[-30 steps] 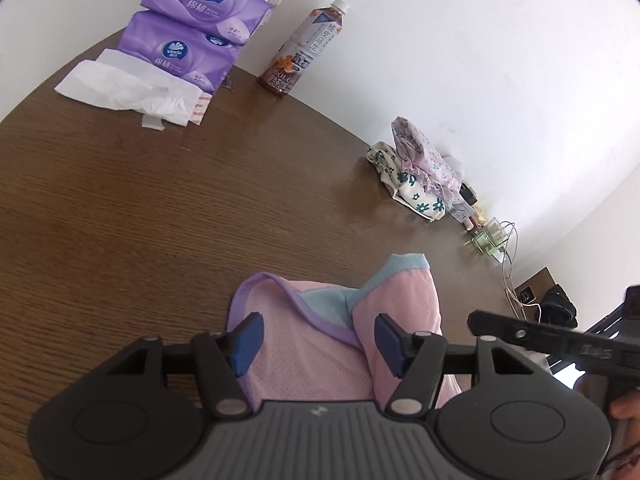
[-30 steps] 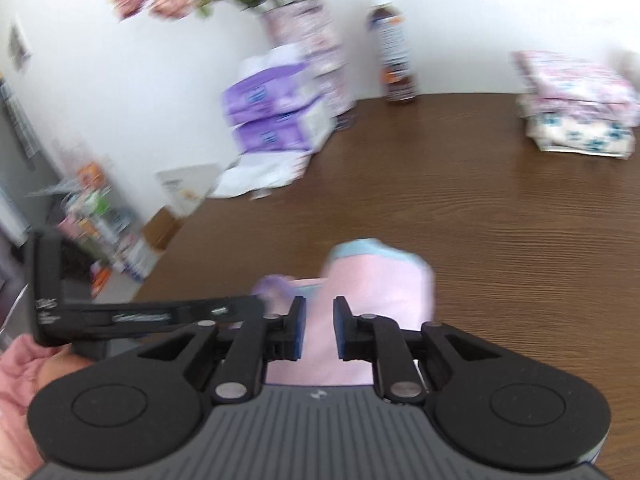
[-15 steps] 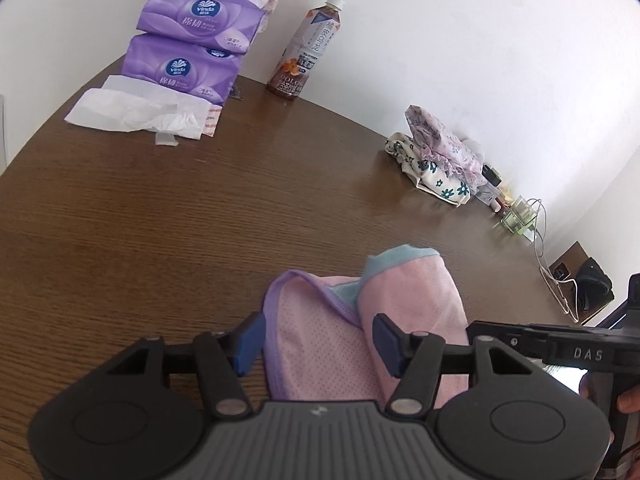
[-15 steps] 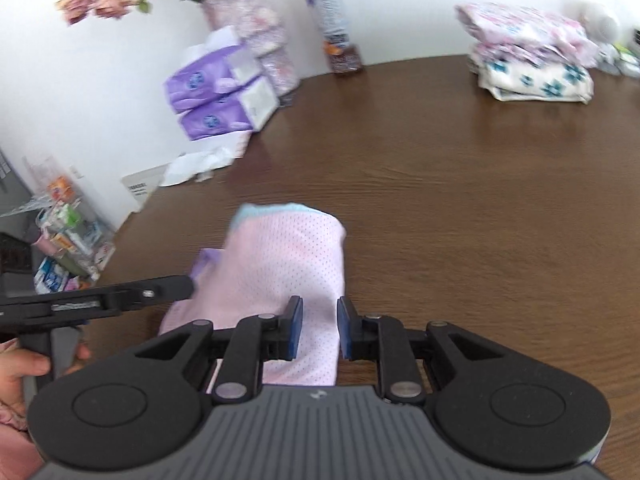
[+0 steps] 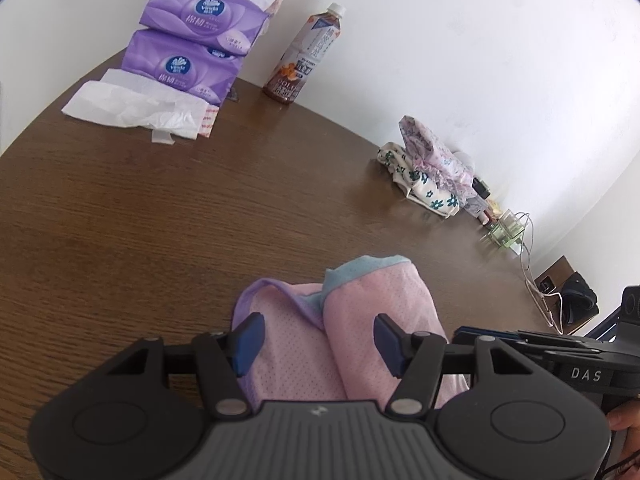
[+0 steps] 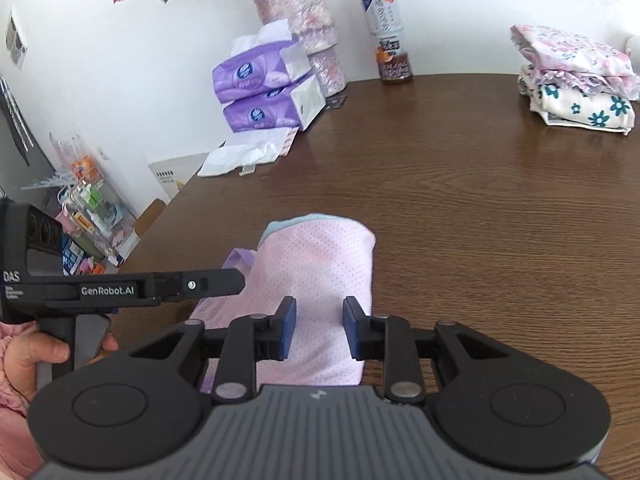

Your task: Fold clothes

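Pink dotted garment (image 6: 316, 264), lilac-trimmed

The left tongs (image 6: 224, 282), seen from the right wrist, carry "GenRobot.AI" in white on their black arm and "DAS" on the body behind. From the left wrist, the right tongs (image 5: 472, 334) also show "DAS". The purple tissue packs (image 5: 200, 36) read "Vinda"; their other print and the bottle (image 5: 306, 56) label are too small to read.

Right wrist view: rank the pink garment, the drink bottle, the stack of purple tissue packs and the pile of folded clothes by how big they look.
1. pink garment, though it lies nearest the camera
2. stack of purple tissue packs
3. pile of folded clothes, close to the tissue packs, so that order is unsure
4. drink bottle
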{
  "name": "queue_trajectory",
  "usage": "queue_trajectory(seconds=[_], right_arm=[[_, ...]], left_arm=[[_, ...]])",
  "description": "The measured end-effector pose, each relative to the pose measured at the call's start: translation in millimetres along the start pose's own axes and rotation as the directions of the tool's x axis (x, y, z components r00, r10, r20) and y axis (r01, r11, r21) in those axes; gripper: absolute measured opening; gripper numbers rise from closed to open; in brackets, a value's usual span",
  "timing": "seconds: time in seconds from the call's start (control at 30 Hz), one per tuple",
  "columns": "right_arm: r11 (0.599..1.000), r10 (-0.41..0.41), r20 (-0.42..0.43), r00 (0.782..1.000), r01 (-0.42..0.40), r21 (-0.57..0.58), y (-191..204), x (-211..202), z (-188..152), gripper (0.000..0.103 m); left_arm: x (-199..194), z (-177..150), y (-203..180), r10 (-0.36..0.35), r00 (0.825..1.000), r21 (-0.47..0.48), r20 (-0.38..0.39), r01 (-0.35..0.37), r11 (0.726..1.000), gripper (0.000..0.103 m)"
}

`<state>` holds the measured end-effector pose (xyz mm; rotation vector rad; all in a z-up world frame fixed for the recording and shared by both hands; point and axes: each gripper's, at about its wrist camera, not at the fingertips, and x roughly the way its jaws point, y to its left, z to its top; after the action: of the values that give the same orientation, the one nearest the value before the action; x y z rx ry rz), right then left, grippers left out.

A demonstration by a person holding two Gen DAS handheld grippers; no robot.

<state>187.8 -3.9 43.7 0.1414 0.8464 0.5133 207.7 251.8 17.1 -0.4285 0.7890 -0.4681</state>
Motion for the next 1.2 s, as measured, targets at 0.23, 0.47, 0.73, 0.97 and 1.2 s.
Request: queue_trajectory(seconds=[0.23, 0.47, 0.73, 0.97, 1.2], right_arm=[[0.998, 0.040, 0.003, 0.999, -0.041, 0.043, -25, -14, -10, 0.043], [0.980, 0.177, -0.008, 0.984, -0.176, 0.098, -41, -15, -18, 0.043], [0.971, 0.200, -0.105, 0.974, -0.211, -0.109, -30, -31, -43, 0.043], [0.962, 0.107, -0.062, 0.992, -0.119, -0.248, -11, -27, -61, 0.042], [0.953, 0.083, -0.016, 0.996, -0.084, -0.291, -2, -30, -69, 0.016]], left_arm=[[-9, -9, -21, -0.044, 0.998, 0.032, 0.039, 0.043, 0.999, 0.059], [-22, -45, -60, -0.058, 0.998, 0.105, -0.007, 0.058, 0.993, 0.064], [-39, -87, -95, 0.086, 0.996, 0.324, -0.031, -0.071, 0.943, 0.064], [-24, -104, -120, 0.228, 0.972, 0.407, 0.058, -0.231, 0.884, 0.053], [-19, -111, -126, 0.310, 0.945, 0.386, 0.107, -0.327, 0.863, 0.010]])
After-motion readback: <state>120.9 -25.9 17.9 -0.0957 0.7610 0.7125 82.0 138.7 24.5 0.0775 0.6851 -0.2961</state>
